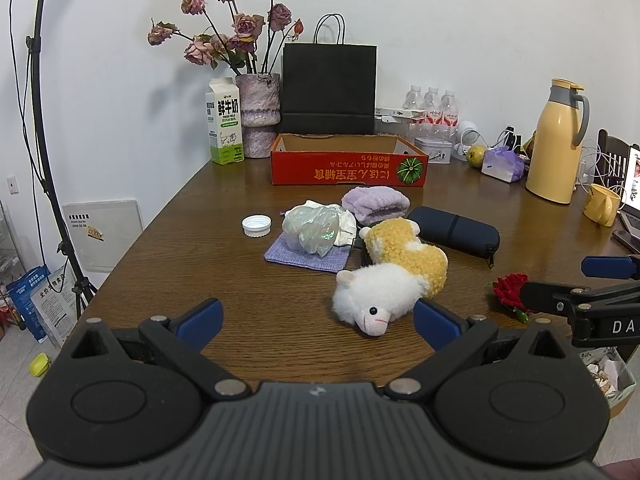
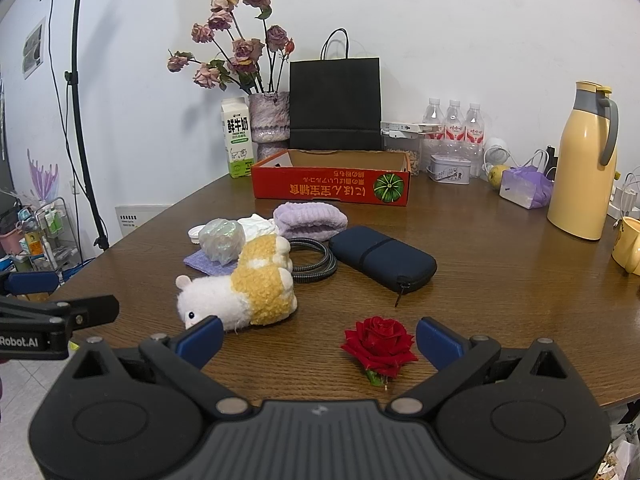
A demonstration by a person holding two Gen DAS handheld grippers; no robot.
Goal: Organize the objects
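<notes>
Right wrist: gripper (image 2: 319,345) wide open, empty, straddling near rose (image 2: 378,346), probably lining up a grab for far box (image 2: 332,190)

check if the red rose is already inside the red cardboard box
No, the red rose lies on the table, well in front of the red cardboard box.

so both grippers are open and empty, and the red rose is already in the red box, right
Not quite. The red rose still lies on the table, just ahead of the open right gripper, as the right wrist view shows. The left gripper is open and empty too.
</notes>
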